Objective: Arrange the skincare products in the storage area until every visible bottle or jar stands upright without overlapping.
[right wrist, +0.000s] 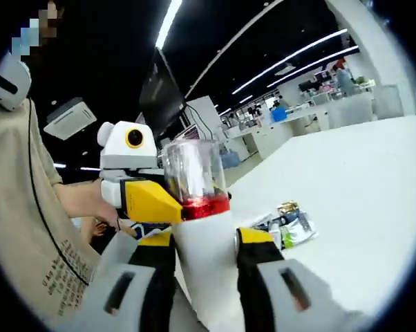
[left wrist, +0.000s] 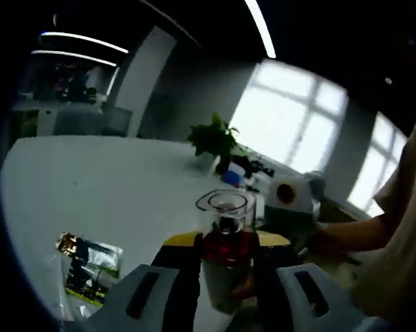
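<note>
- While both grippers hang over the white table [left wrist: 90, 187], the left gripper [left wrist: 225, 277] and right gripper [right wrist: 204, 270] each pinch the same bottle [right wrist: 194, 207], so it's up in the air between them.
- It has a clear cap [left wrist: 225, 207], a red band and a white body.
- Flat sachet [right wrist: 287, 225] lies on the table nearby.
- Potted plant [left wrist: 213, 138] sits at the far edge.

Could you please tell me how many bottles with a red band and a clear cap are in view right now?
1: the bottle is held upright between both grippers above the white table; others may be hidden.
</note>
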`<state>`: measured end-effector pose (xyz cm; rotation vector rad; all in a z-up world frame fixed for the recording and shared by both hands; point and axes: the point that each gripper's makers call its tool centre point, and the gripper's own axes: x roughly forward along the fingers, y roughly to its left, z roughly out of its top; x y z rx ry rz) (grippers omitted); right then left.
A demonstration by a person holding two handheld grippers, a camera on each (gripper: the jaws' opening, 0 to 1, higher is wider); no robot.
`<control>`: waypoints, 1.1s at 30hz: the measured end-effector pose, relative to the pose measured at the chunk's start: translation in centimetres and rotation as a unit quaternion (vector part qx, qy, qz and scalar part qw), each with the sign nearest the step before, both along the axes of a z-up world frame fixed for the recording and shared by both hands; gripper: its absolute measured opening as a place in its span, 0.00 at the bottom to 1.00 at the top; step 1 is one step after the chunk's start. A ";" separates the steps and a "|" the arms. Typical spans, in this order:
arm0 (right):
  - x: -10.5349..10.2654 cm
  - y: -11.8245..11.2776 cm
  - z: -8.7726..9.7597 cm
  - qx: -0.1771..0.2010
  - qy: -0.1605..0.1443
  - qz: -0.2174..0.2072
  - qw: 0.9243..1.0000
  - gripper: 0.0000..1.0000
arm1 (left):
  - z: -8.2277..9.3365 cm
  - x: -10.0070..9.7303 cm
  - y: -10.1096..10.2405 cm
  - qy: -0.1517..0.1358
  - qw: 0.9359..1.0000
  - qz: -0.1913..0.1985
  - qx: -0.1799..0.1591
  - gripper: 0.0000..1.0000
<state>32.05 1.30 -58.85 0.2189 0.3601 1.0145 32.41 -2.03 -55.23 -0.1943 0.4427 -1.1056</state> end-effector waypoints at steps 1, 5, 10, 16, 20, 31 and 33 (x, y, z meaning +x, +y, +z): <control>0.3 -0.2 -0.2 -0.008 -0.004 -0.009 1.000 0.34 | -0.4 0.3 -0.2 -0.008 1.000 0.001 0.010 0.25; 1.6 -0.8 -1.6 -0.035 -0.006 -0.047 0.998 0.35 | -1.6 1.1 -0.8 -0.022 0.999 0.002 0.029 0.25; 2.9 -1.3 -4.0 -0.087 -0.029 -0.069 0.993 0.35 | -3.9 1.8 -1.3 -0.097 0.990 -0.015 0.101 0.26; 4.0 -1.9 -7.2 -0.151 -0.044 -0.079 0.984 0.34 | -6.9 2.6 -1.7 -0.095 0.988 -0.016 0.120 0.26; 4.5 -2.6 -8.6 -0.163 -0.046 -0.091 0.981 0.34 | -8.1 2.9 -2.2 -0.101 0.986 -0.027 0.132 0.26; 5.0 -3.6 -10.8 -0.169 -0.036 -0.102 0.980 0.34 | -10.3 3.2 -2.8 -0.096 0.984 -0.032 0.147 0.26; 4.9 -3.7 -10.7 -0.166 -0.035 -0.103 0.980 0.34 | -10.3 3.2 -3.0 -0.100 0.983 -0.035 0.149 0.26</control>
